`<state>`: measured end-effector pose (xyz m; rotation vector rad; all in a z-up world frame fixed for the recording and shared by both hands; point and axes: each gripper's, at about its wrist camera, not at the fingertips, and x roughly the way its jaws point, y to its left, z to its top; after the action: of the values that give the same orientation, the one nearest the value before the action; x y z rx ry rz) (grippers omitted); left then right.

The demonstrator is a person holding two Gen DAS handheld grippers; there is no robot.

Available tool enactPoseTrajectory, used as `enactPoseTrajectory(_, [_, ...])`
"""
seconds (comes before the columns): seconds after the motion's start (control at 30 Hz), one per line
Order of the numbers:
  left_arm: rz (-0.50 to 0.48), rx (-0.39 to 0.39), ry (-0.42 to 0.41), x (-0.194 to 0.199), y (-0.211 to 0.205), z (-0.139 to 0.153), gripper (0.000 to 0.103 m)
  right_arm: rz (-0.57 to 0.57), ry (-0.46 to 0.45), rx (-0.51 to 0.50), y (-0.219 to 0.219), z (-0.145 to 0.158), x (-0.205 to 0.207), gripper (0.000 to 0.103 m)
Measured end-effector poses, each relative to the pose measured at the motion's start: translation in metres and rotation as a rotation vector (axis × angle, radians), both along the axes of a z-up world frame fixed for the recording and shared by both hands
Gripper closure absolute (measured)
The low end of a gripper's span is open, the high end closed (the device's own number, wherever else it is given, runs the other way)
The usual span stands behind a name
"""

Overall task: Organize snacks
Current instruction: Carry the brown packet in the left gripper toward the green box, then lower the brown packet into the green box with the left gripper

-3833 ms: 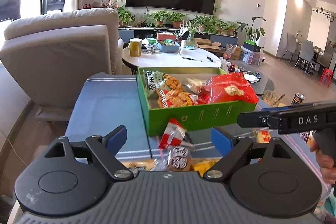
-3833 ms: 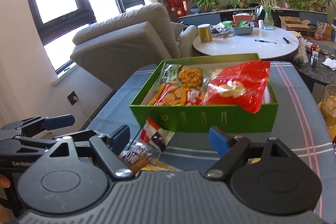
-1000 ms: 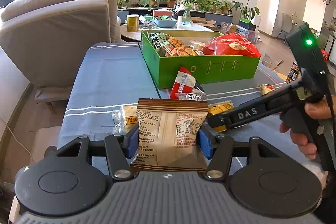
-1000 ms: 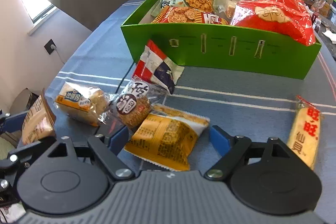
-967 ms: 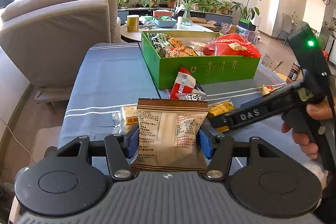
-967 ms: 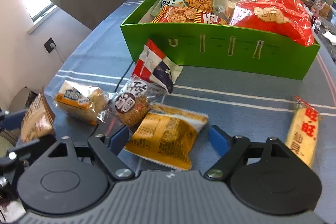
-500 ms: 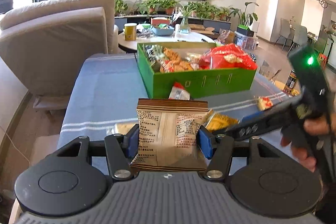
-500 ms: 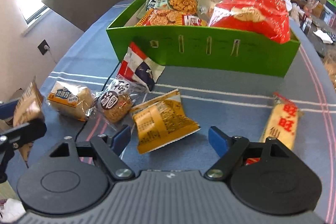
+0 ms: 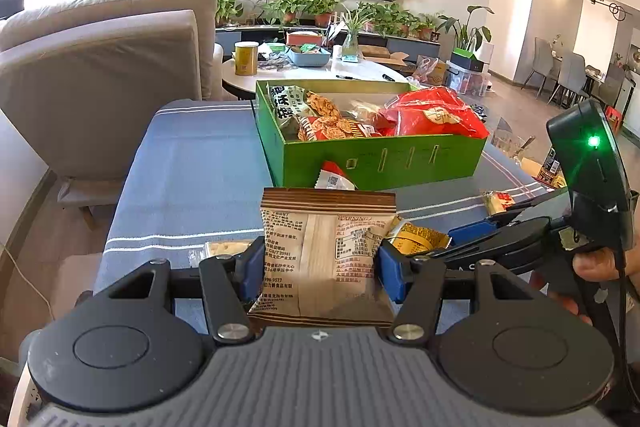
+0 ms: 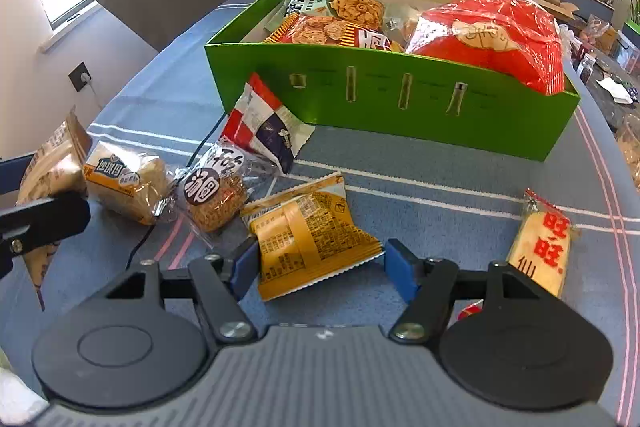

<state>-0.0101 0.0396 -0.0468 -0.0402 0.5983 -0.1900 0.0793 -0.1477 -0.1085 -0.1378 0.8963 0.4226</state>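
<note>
The left gripper [image 9: 320, 267] holds a brown packet [image 9: 322, 251] upright between its fingers. The right gripper [image 10: 320, 263], fingers wide, straddles a yellow packet [image 10: 308, 239] on the tabletop [image 10: 420, 183]. The green box [image 10: 392, 99] holds snack bags.

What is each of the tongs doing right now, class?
Left tongs: shut on the brown snack packet.
Right tongs: open, either side of the yellow snack packet on the table, not squeezing it.
</note>
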Motion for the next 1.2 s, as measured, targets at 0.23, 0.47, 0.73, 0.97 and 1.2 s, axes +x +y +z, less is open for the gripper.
enactPoseTrajectory(0.23, [0.002,0.000,0.002,0.001,0.000,0.001,0.049,0.021,-0.034,-0.005,0.005,0.001,0.004,0.009])
enactPoseTrajectory(0.47, [-0.010,0.014,-0.004,0.002,-0.005,0.005,0.049,0.038,-0.028,-0.008,0.005,-0.001,0.004,0.018])
enactPoseTrajectory(0.73, [-0.024,0.024,-0.018,-0.001,-0.012,0.010,0.049,0.023,-0.044,0.054,-0.012,0.016,0.001,0.018])
enactPoseTrajectory(0.97, [-0.027,0.028,-0.031,-0.001,-0.019,0.016,0.049,0.008,-0.080,0.120,-0.030,0.035,-0.002,0.018])
enactPoseTrajectory(1.2, [-0.054,0.031,-0.052,0.007,-0.028,0.027,0.049,-0.011,-0.150,0.178,-0.042,0.058,-0.002,0.018])
